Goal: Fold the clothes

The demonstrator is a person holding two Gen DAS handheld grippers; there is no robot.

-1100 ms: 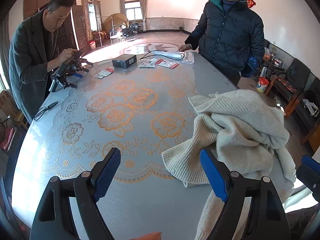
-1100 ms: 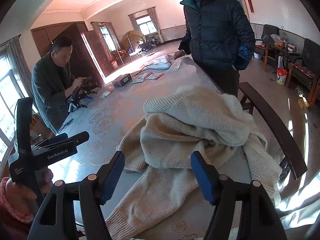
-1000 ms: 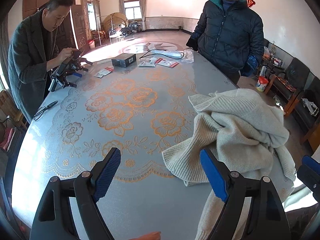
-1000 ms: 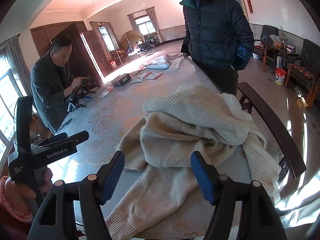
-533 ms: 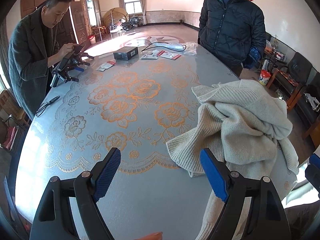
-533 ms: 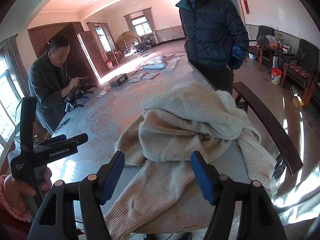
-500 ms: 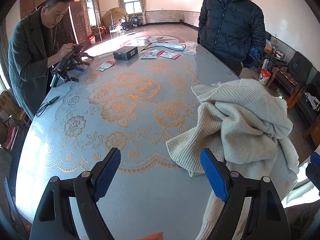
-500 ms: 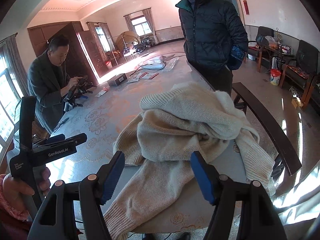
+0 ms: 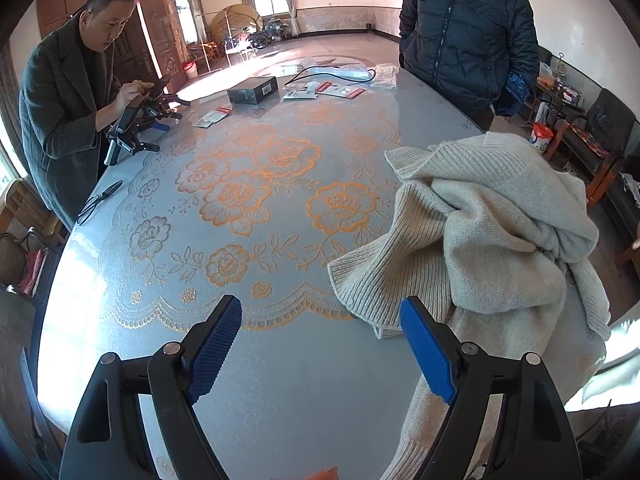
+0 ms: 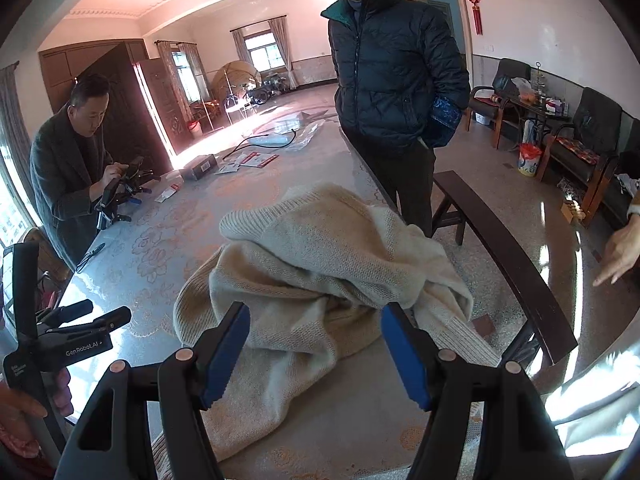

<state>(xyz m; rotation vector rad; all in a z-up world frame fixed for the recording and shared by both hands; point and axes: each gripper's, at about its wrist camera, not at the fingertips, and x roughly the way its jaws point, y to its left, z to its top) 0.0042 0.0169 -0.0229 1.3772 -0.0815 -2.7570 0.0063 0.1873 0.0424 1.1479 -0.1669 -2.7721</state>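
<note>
Table [image 9: 280,380] with orange flower cloth. Left gripper [image 9: 320,344]: jaws wide, empty, level above bare table, sweater to its right. Sweater [image 10: 320,264]: cream, crumpled near table's right edge. Right gripper [image 10: 316,350]: jaws wide, empty, low over sweater's near side.

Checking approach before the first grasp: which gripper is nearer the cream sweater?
Right. The right gripper hangs open directly over the sweater; the left gripper, also open, sits over bare table beside it.
</note>
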